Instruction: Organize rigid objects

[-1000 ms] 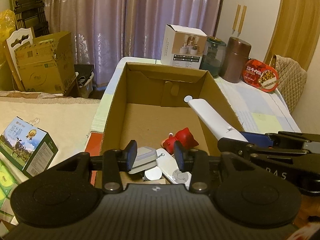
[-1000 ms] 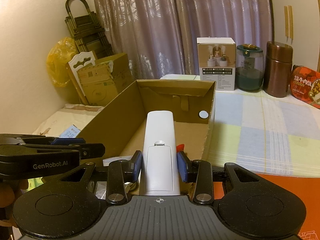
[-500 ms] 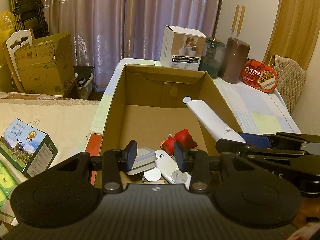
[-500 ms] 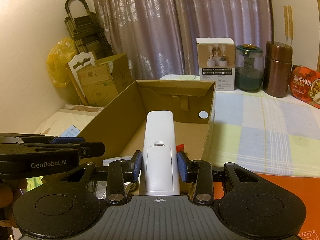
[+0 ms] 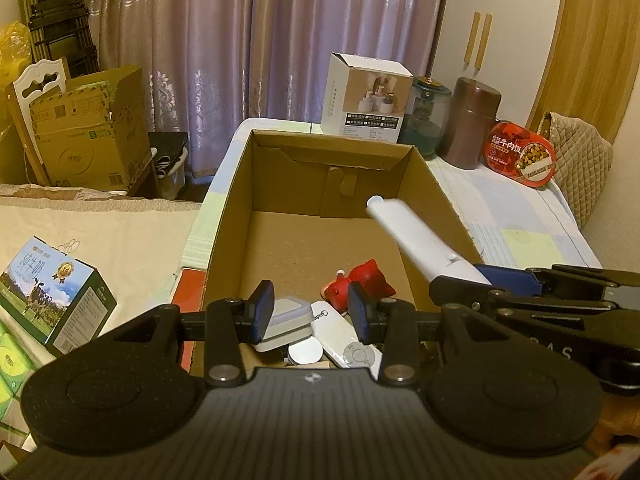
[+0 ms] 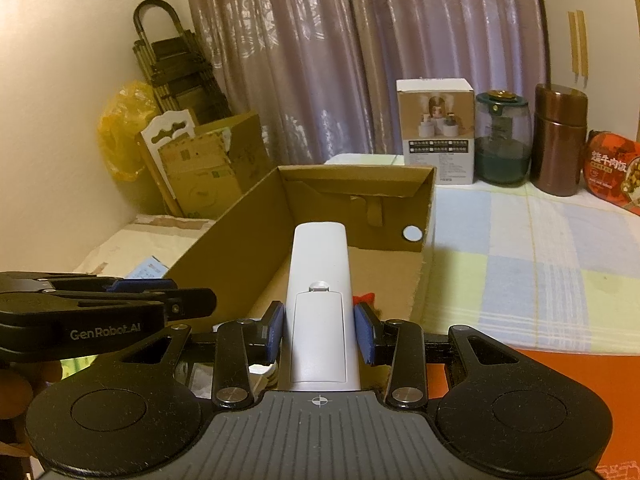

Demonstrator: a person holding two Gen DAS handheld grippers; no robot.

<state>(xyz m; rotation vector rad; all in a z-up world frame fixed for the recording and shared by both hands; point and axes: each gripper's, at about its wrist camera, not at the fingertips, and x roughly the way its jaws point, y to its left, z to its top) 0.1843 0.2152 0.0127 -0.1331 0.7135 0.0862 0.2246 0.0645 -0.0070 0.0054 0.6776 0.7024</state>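
An open cardboard box (image 5: 224,216) stands on the table; it also shows in the right wrist view (image 6: 224,240). My right gripper (image 6: 319,330) is shut on a long white remote (image 6: 319,280), back side up, held over the box's near right corner; the remote (image 5: 416,240) also shows in the left wrist view. My left gripper (image 5: 312,312) is open and empty above the box's near end. Below it lie a red toy (image 5: 360,284), a white Midea remote (image 5: 344,336), a grey-white case (image 5: 286,316) and a round white disc (image 5: 306,356).
A white product box (image 5: 366,98), a teal glass jar (image 5: 424,116), a brown canister (image 5: 472,122) and a red tin (image 5: 518,154) stand behind the box. A milk carton (image 5: 48,292) lies at the left. An orange mat (image 6: 560,372) covers the near table.
Both grippers have stayed almost still; the white remote has risen very slightly in the left wrist view.
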